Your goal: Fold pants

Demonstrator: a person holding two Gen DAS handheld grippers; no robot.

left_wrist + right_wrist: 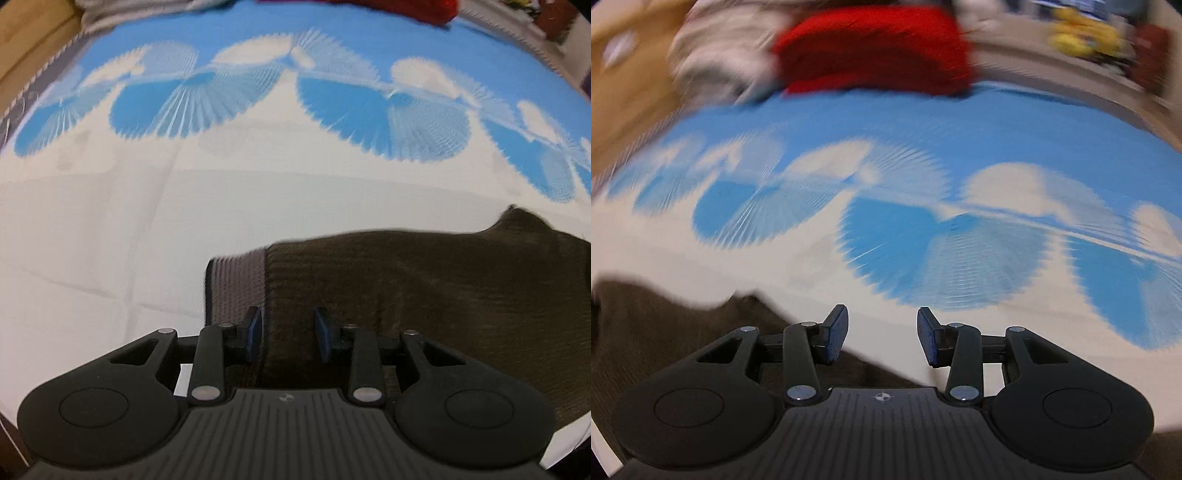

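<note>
My 2 views both ride low over the bed, looking out along the fingers. The left one tips steeply down, close on the pants, which fill 3 to 6 o'clock. The right one sits flatter and blurred, pants at 8 o'clock. Both share the blue-and-white sheet and red cloth at 12 o'clock.

The premises were judged to be a home, most likely a bedroom. A bed was found covered with a white quilted spread printed with blue fan motifs. A red garment and pale bundled laundry were noted along its far edge. Yellow items, blurred, were recorded on a ledge behind.
</note>
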